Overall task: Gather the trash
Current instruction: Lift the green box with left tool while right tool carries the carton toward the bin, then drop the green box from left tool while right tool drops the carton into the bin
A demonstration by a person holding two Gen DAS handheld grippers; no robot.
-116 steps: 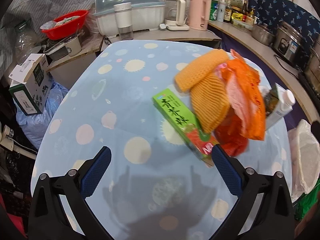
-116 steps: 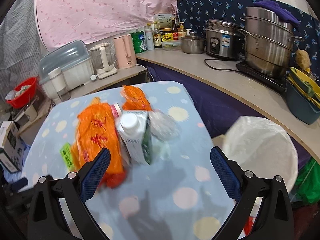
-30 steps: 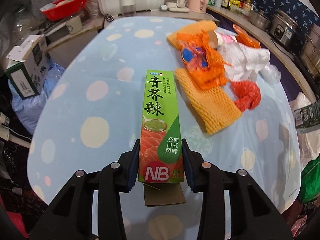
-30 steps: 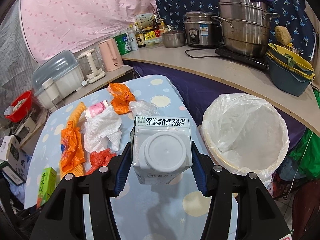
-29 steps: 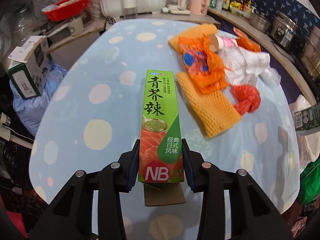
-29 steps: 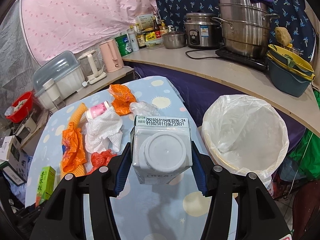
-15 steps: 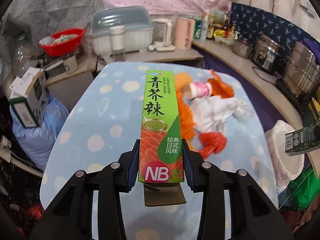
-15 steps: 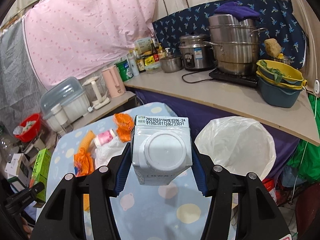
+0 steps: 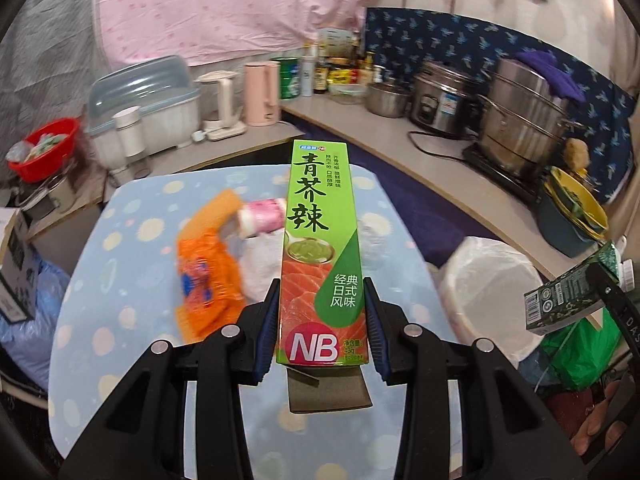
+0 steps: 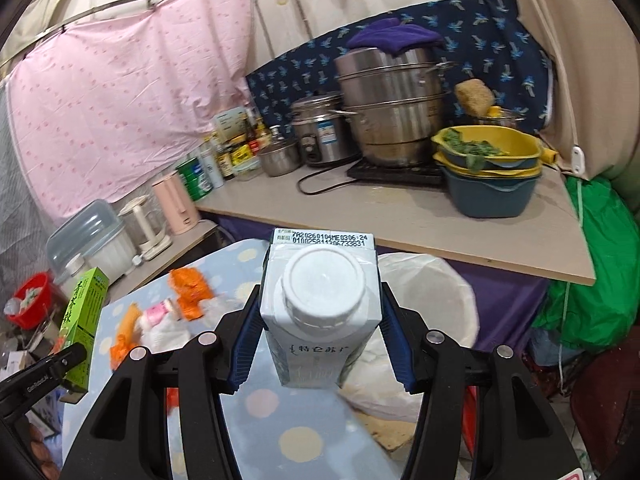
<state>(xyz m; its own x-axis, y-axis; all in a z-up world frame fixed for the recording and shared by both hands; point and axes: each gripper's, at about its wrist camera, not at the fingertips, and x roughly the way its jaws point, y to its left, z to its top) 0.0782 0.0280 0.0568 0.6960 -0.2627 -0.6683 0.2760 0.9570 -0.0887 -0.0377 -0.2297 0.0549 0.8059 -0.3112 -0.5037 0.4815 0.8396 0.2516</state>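
The green wasabi box (image 9: 320,256) is clamped in the left gripper (image 9: 321,334), the milk carton (image 10: 319,308) in the right gripper (image 10: 318,346), both lifted above the dotted bench (image 9: 132,280). Likely the carry step: next, reach the white-lined bin (image 10: 440,300) beside the bench and release. Orange wrappers (image 9: 208,276) remain; a cluttered kitchen counter (image 10: 392,216) lies behind.

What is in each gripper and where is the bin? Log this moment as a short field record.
left gripper: shut on green wasabi box, held above the table
right gripper: shut on milk carton, cap toward the camera
trash bin: white-lined, open, beside the table's edge
table: spotted blue cloth
left on table: orange wrappers, pink cup, white tissue
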